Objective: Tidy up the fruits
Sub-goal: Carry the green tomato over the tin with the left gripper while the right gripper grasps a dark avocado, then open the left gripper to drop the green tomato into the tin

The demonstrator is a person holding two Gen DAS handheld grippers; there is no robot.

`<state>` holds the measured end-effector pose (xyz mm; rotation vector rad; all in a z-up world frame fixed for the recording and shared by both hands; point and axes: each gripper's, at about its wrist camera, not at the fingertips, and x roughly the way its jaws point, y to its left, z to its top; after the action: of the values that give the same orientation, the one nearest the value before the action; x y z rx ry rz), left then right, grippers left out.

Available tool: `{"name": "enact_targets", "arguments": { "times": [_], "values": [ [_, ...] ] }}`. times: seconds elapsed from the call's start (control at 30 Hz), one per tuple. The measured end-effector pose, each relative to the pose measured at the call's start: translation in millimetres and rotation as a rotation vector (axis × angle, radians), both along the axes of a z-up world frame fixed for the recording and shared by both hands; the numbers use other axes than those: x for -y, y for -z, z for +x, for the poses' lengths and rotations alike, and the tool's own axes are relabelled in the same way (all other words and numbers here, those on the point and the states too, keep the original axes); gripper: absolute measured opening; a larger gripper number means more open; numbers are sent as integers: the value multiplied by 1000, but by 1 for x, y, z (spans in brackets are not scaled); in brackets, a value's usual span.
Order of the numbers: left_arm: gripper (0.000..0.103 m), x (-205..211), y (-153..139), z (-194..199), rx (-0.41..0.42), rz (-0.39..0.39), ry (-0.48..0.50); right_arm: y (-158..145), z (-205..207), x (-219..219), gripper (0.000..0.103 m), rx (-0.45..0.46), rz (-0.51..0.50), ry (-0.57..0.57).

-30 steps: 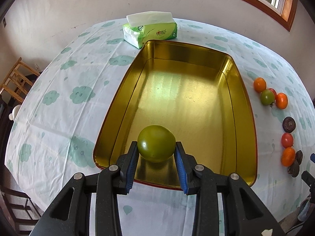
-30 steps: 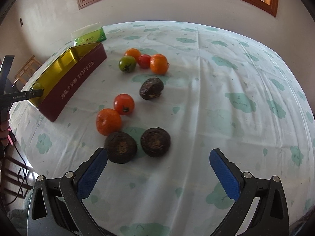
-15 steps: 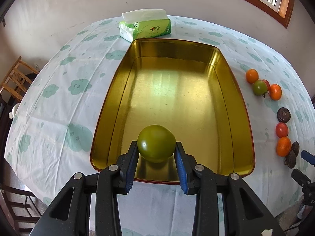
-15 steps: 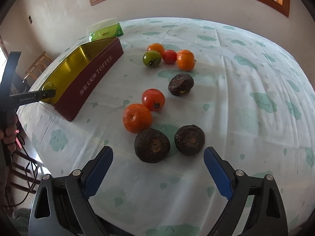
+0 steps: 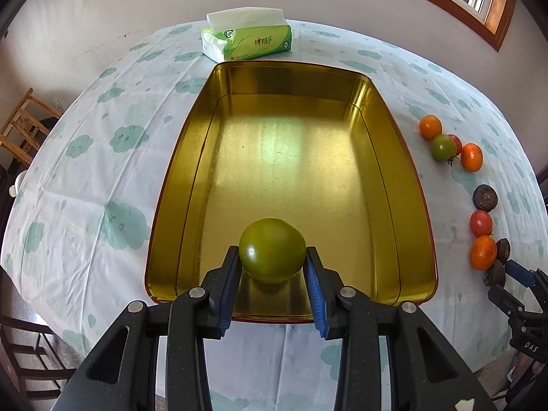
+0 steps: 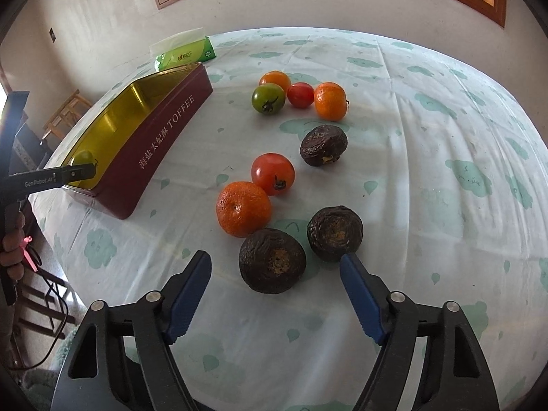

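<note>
Jaws of the left gripper (image 5: 272, 267) clamp a green tomato (image 5: 272, 255) over the tin's (image 5: 416, 185) near end, seemingly just clear of its floor; the right gripper (image 6: 275, 275) gapes around a dark wrinkled fruit (image 6: 272, 260).

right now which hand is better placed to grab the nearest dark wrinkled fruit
Right. The right gripper is open, its fingers either side of the dark wrinkled fruit. The left gripper is shut on a green tomato over the tin.
</note>
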<state>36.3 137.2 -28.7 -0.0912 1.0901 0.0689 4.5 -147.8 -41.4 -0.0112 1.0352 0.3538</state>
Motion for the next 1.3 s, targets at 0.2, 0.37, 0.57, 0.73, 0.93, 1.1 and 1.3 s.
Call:
{"name": "enact_targets", "arguments": {
  "times": [0.2, 0.37, 0.57, 0.73, 0.93, 1.1, 1.3],
  "values": [
    [34, -3, 1, 5, -7, 3, -7, 3, 1, -5, 57, -17, 10, -23],
    [34, -5, 1, 6, -7, -3, -9, 6, 3, -9, 55, -22, 4, -18],
    [34, -8, 3, 7, -11, -8, -8, 6, 5, -8, 46, -23, 1, -9],
    [35, -8, 3, 7, -13, -10, -8, 6, 7, -7, 42, -28, 3, -6],
    [35, -9, 5, 7, -19, -13, -11, 7, 7, -7, 42, -26, -5, -9],
    [47, -10, 3, 6, -18, -18, -18, 7, 7, -8, 42, -25, -10, -12],
    [52, -11, -1, 5, -13, -24, -23, 6, 7, -7, 41, -24, -12, -16]
  ]
}}
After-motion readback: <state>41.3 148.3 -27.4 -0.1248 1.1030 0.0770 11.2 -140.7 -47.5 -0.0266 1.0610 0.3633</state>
